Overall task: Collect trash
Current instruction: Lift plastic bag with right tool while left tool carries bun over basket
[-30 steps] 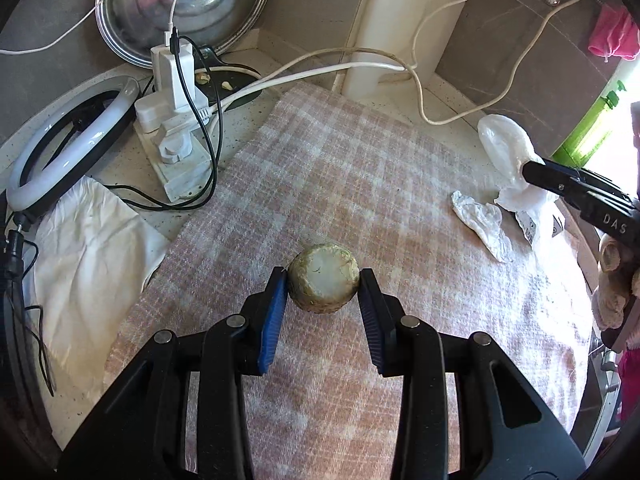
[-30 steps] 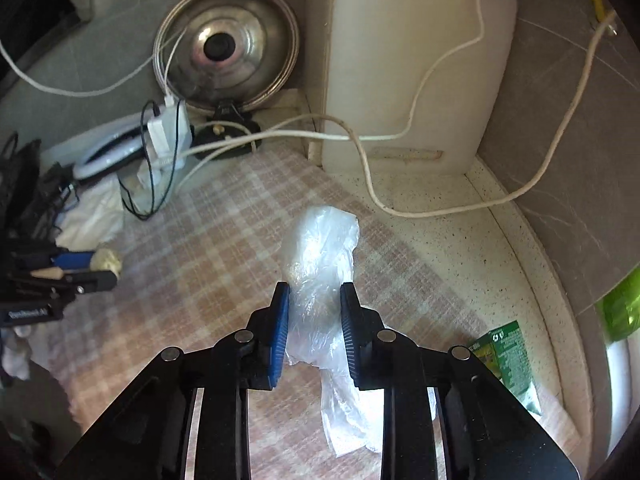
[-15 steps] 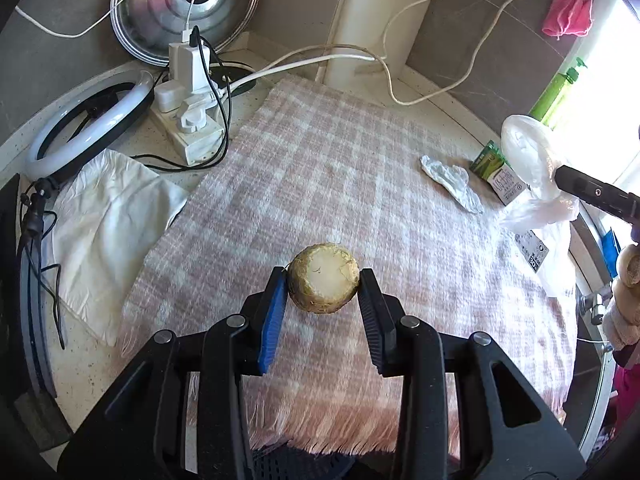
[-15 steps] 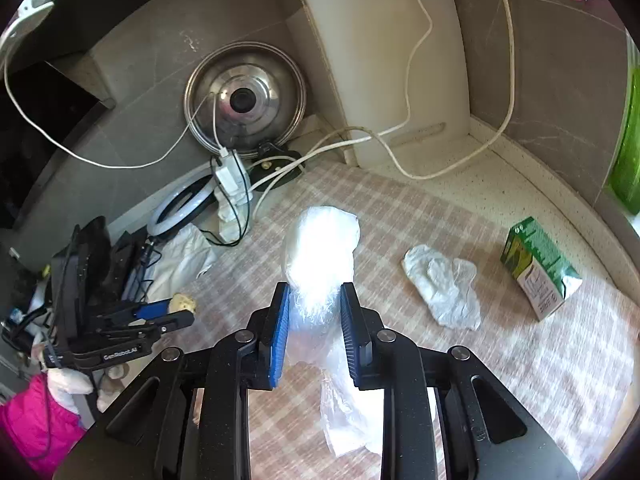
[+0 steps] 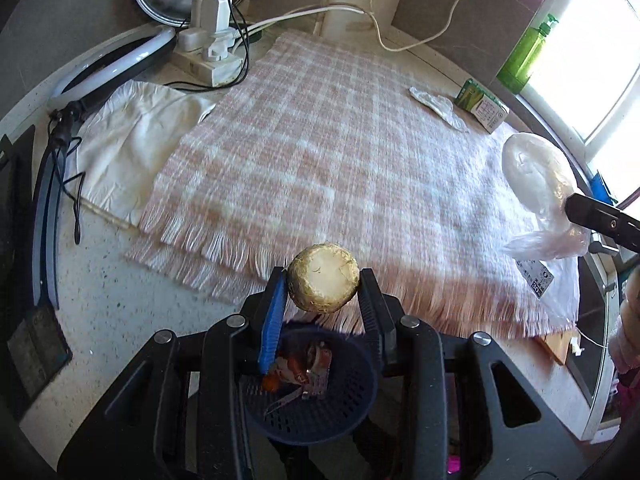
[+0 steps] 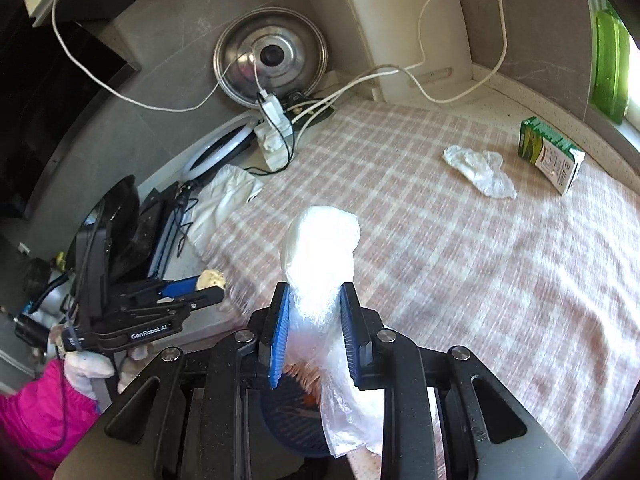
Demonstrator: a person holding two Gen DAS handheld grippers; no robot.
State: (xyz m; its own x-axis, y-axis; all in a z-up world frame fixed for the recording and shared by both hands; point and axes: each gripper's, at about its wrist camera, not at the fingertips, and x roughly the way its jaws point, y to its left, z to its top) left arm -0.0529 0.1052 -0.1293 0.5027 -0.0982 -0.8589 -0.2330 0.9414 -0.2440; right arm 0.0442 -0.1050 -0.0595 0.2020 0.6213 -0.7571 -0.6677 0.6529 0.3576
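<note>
My left gripper (image 5: 323, 290) is shut on a round beige fibrous lump (image 5: 323, 278), held above the near fringe of the pink checked cloth (image 5: 340, 148). A dark blue mesh basket (image 5: 312, 412) with scraps inside sits just below and behind the jaws. My right gripper (image 6: 314, 312) is shut on a crumpled clear plastic bag (image 6: 320, 248), which hangs down past the fingers over the same basket (image 6: 288, 420). The left gripper with its lump (image 6: 212, 279) shows at the left of the right wrist view. The bag (image 5: 536, 184) shows at the right of the left wrist view.
On the cloth lie a crumpled white tissue (image 6: 480, 172) and a green and white carton (image 6: 550, 154). A power strip (image 5: 208, 52) with cables, a ring light (image 5: 108, 64), a white cloth (image 5: 128, 136), a steel lid (image 6: 272, 56) and a green bottle (image 5: 524, 56) line the counter's back.
Both grippers have drawn back toward the near edge of the cloth, each keeping its load. The blue basket has come into view beneath them.
</note>
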